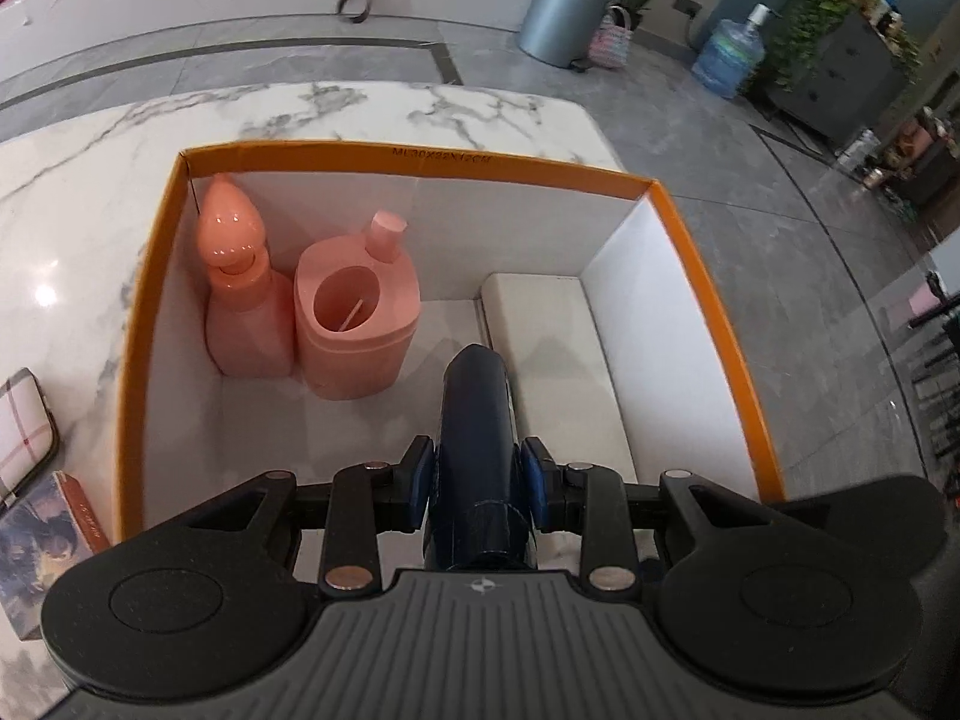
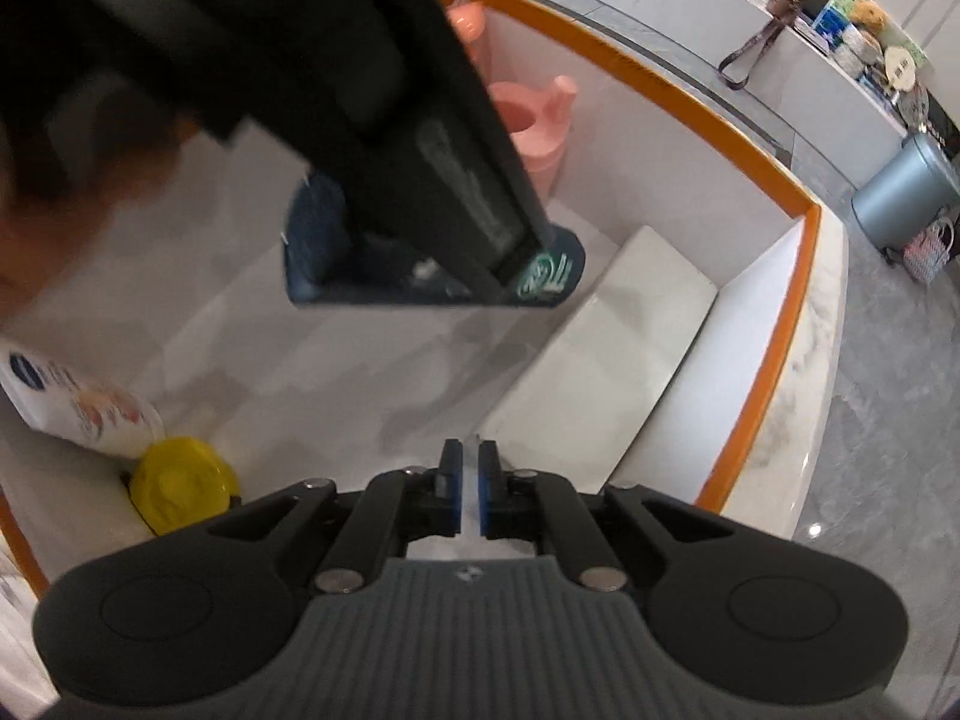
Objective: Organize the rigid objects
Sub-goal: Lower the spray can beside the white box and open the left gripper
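My left gripper (image 1: 477, 471) is shut on a dark blue bottle (image 1: 477, 414) and holds it over the orange-rimmed white box (image 1: 420, 153). Inside the box a pink bottle (image 1: 243, 294) and a pink container (image 1: 354, 324) stand at the back left, and a white flat box (image 1: 558, 360) lies along the right side. In the right wrist view the dark blue bottle (image 2: 540, 276) hangs over the box floor under the left gripper's body. My right gripper (image 2: 471, 480) is shut and empty, above the near end of the white flat box (image 2: 606, 360).
A white tube with a yellow cap (image 2: 180, 483) lies in the box's near left corner. The box sits on a marble table (image 1: 300, 108). A plaid case (image 1: 21, 426) and a book (image 1: 42, 534) lie left of the box. A grey bin (image 1: 567, 6) stands on the floor beyond.
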